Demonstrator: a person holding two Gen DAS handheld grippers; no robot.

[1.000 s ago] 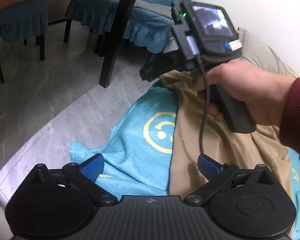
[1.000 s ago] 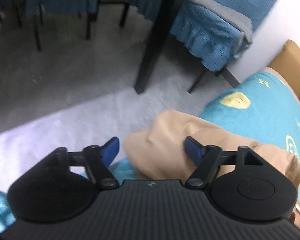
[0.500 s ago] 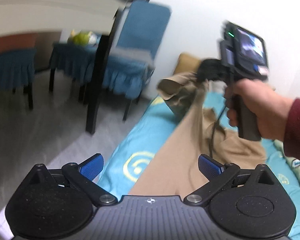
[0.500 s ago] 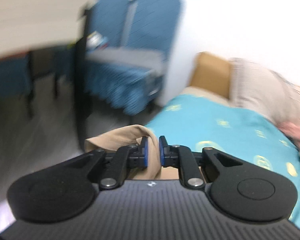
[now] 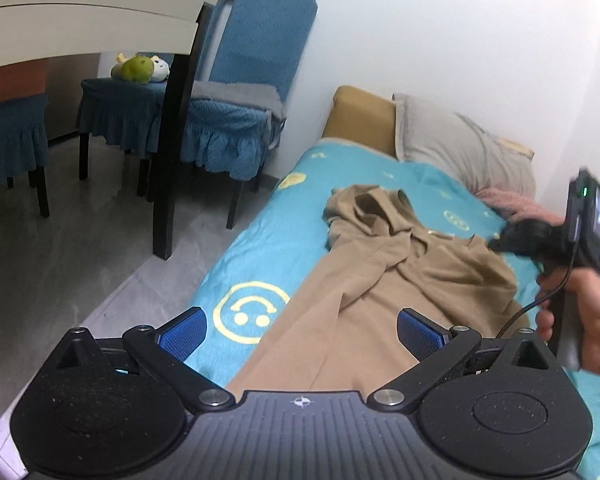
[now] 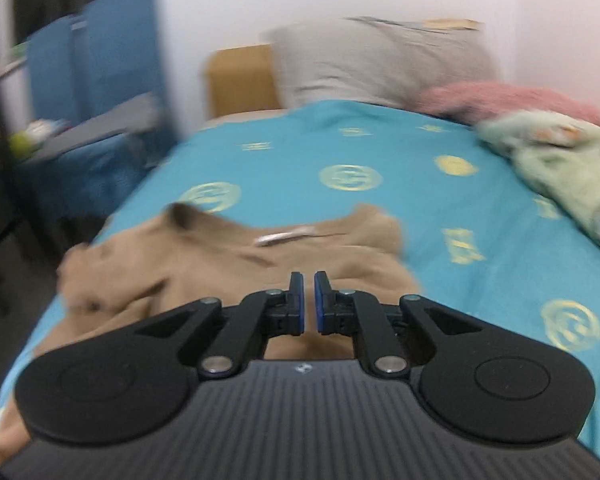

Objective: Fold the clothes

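A tan garment (image 5: 380, 280) lies crumpled along the turquoise smiley-print bed sheet (image 5: 260, 248). Its bunched upper part points toward the pillow. My left gripper (image 5: 302, 332) hovers open over the garment's near end, with nothing between the blue pads (image 5: 184, 332). At the right, a hand holds my right gripper (image 5: 496, 244), whose tip meets a raised peak of the garment's far edge. In the right wrist view, my right gripper (image 6: 309, 300) is shut to a thin slit, with the tan garment (image 6: 220, 252) directly under and ahead of it. That view is blurred.
A grey pillow (image 5: 460, 148) and a tan headboard cushion (image 5: 360, 116) are at the bed's head. A pink fuzzy item (image 6: 500, 100) and a pale green blanket (image 6: 560, 152) lie at the far right. Blue-covered chairs (image 5: 236, 120) and a black table leg (image 5: 172, 152) stand left of the bed.
The right gripper closed on the tan cloth near the bed's edge, lifted it, and swung it right toward the pillow end. The garment now lies spread along the bed. The left gripper stayed open.
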